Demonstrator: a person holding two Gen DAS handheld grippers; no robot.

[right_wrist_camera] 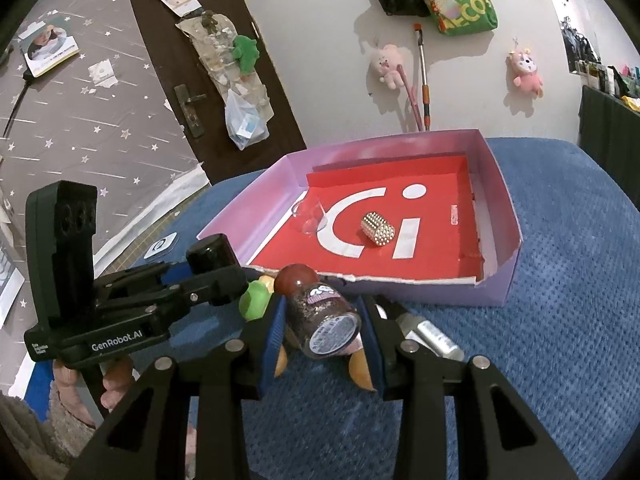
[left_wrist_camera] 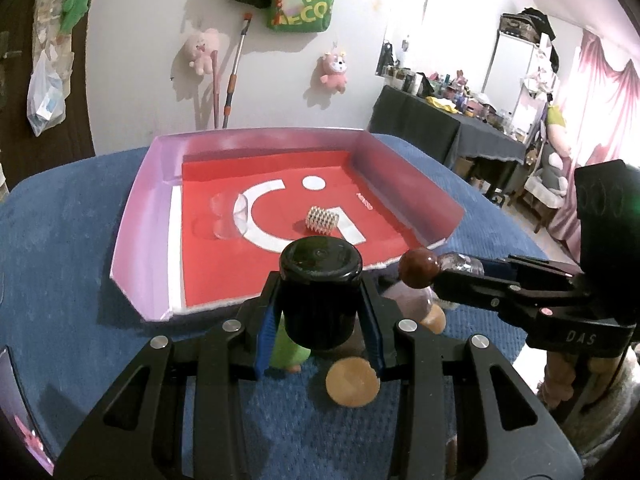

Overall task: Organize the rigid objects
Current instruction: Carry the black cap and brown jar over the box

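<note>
My left gripper [left_wrist_camera: 320, 308] is shut on a black jar [left_wrist_camera: 320, 296] with a black lid, held above the blue cloth just short of the shallow pink box [left_wrist_camera: 136, 216] with a red floor. My right gripper [right_wrist_camera: 320, 328] is shut on a small glitter bottle [right_wrist_camera: 324, 316] with a round brown cap [right_wrist_camera: 296, 278], tilted, cap toward the box [right_wrist_camera: 500, 184]. In the box lie a beaded silver cylinder [left_wrist_camera: 322, 220] and a clear glass cup [left_wrist_camera: 228, 216] on its side. The right gripper [left_wrist_camera: 460, 280] shows at the right of the left wrist view.
On the blue cloth [right_wrist_camera: 560, 320] near the grippers lie a green piece [right_wrist_camera: 254, 300], orange discs [left_wrist_camera: 352, 380], and a silver tube [right_wrist_camera: 432, 334]. Behind the box are a wall with plush toys [left_wrist_camera: 334, 70] and a cluttered dark table [left_wrist_camera: 452, 120].
</note>
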